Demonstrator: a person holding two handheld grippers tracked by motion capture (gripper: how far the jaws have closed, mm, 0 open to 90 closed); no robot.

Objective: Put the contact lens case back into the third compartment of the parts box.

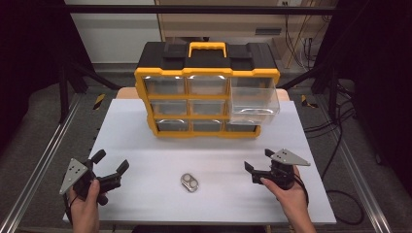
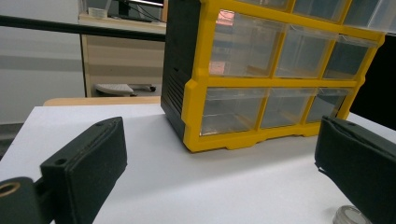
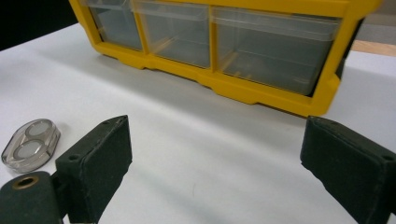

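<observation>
The clear oval case (image 1: 189,183) — two round discs inside — lay on the white table (image 1: 145,141), between the grippers, long axis diagonal. The left gripper (image 1: 110,162) and right gripper (image 1: 257,159) stood spread, empty. The yellow-black organizer (image 1: 206,90) had one transparent drawer (image 1: 253,101) pulled out.

A white table (image 1: 145,145) carries a yellow-and-black drawer organizer (image 1: 206,90) at upper centre and a small clear case (image 1: 189,182) at lower centre.
</observation>
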